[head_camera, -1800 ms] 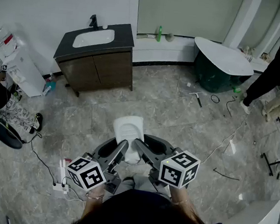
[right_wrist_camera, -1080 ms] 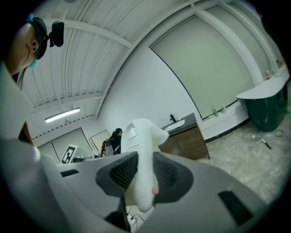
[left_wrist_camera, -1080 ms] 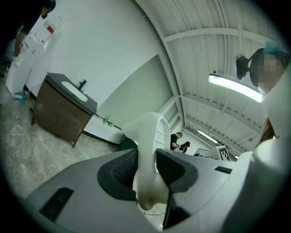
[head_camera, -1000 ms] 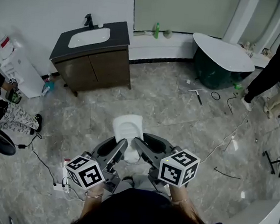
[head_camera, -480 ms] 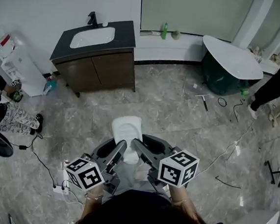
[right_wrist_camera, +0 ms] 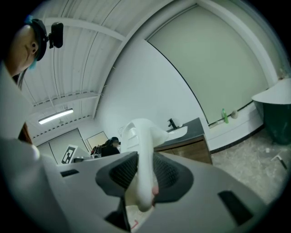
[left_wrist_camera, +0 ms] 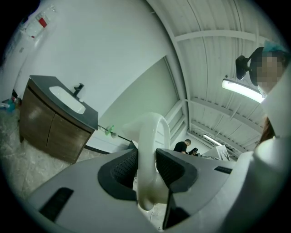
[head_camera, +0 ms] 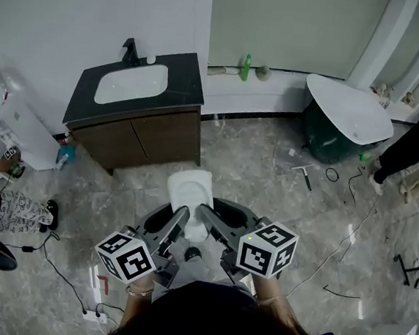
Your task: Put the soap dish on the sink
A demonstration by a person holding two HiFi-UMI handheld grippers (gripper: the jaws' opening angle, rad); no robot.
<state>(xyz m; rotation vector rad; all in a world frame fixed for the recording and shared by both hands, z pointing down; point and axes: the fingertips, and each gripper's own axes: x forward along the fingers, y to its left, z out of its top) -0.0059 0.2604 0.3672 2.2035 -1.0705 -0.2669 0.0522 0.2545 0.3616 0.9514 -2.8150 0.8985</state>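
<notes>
White soap dish (head_camera: 190, 191) is pinched on both sides, my left claw (head_camera: 180, 219) and right claw (head_camera: 203, 215) each clamped on its near edge, held over the floor (head_camera: 267, 177), well short of the sink (head_camera: 131, 83).

Both handheld tools are chunky light-grey plastic, same build for the left gripper (head_camera: 180, 223) and the right gripper (head_camera: 203, 218). Each one's got black ribbed pads (left_wrist_camera: 123, 167) inside the jaws and a white cube with black square markers (head_camera: 128, 257) at the back. The person wears a thin bracelet (head_camera: 138, 293) on each wrist and a dark top (head_camera: 209, 326).
</notes>
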